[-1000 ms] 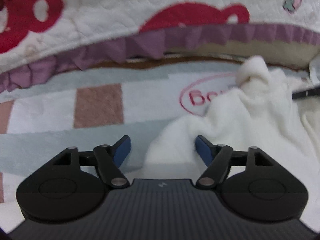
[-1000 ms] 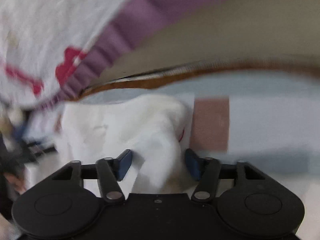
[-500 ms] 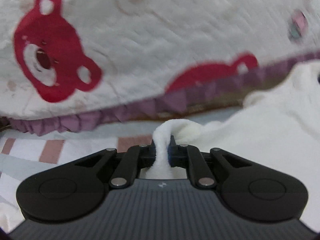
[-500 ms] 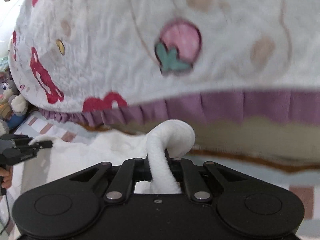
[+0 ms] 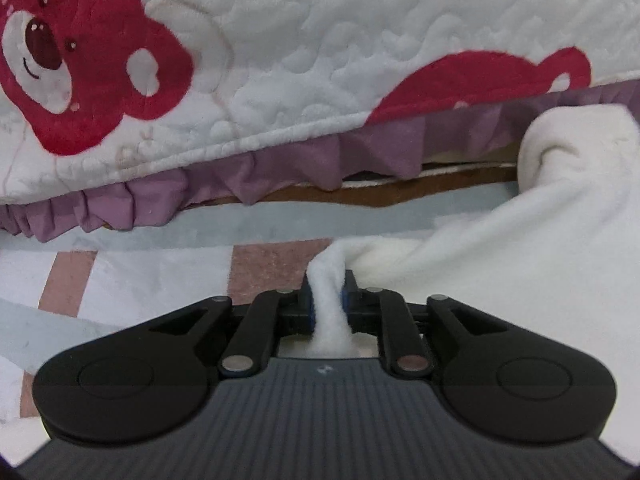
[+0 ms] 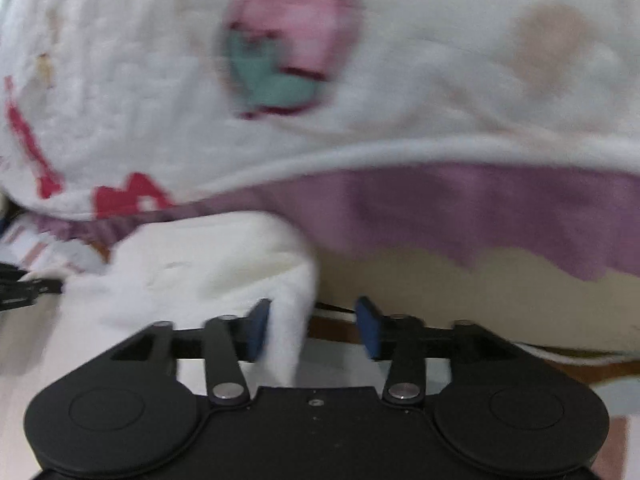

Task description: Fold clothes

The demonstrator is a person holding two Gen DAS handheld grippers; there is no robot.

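A white fleece garment lies on the checked mat, bunched up at the right of the left wrist view. My left gripper pinches a narrow fold of its edge between the blue pads; the jaws are starting to open but still press on the cloth. In the blurred right wrist view the same garment hangs in a loose fold. My right gripper is opening, its pads well apart. The fold drapes between them, brushing the left pad and clear of the right one.
A quilted white bedspread with red bears and a purple ruffle overhangs close ahead in both views. Below it show a beige mattress side and a pale blue, white and brown mat.
Both grippers closed on folds of the white garment and lifted them toward the bedspread. The right gripper has since spread its jaws, and the fold now hangs loose between them.
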